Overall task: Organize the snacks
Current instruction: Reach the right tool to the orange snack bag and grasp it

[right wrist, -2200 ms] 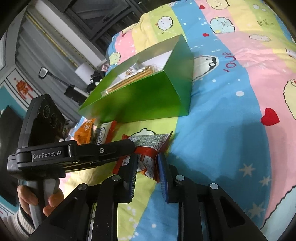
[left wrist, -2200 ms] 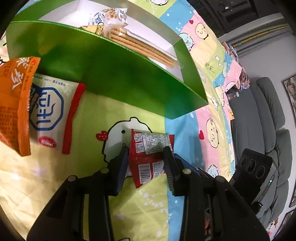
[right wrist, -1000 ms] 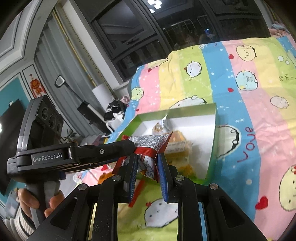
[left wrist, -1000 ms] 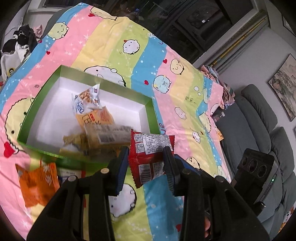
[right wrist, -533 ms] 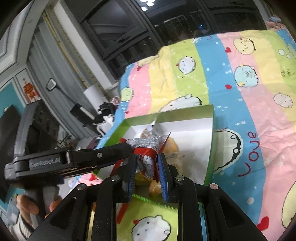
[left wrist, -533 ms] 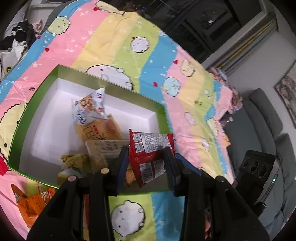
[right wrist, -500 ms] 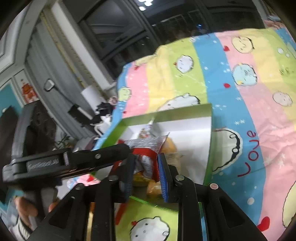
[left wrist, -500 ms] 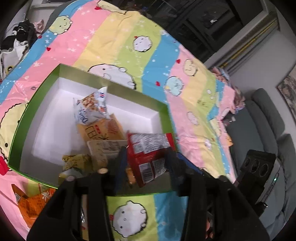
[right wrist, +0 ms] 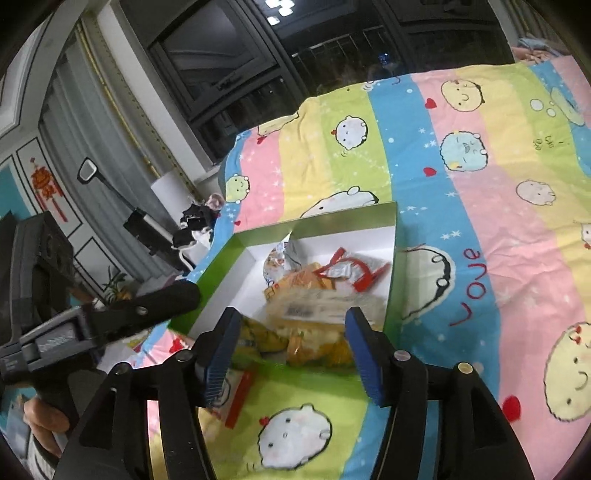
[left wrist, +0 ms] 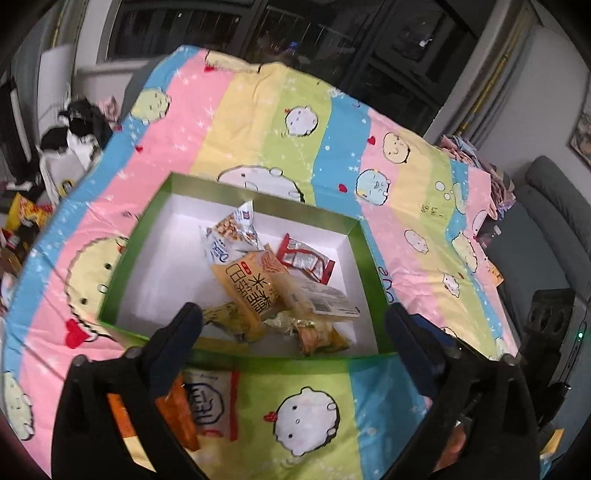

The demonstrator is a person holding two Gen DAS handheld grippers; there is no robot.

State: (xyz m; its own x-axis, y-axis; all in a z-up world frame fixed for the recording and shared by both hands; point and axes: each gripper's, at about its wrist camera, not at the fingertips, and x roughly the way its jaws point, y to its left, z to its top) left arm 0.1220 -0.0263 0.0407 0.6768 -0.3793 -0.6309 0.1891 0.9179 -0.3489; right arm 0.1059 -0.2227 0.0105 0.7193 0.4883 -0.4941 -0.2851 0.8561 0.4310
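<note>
Beyond my jaws spreads a quilt (left wrist: 258, 122) striped in pink, yellow, green and blue, printed with round cartoon faces, stars and small red hearts. Past its far edge stand dark windows (right wrist: 332, 48) in black frames, with ceiling lights (right wrist: 277, 13) mirrored in the glass. Off to my right sits a grey sofa (left wrist: 554, 229) against a pale wall. To my left hang grey curtains (right wrist: 85, 155), and a red knot ornament (right wrist: 46, 184) hangs on a teal panel.

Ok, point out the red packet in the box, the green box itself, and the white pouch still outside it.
red packet (left wrist: 308, 260), left wrist view, on its crumpled middle.
green box (left wrist: 364, 254), left wrist view, on its right wall.
white pouch (left wrist: 210, 404), left wrist view, on its blue logo.
</note>
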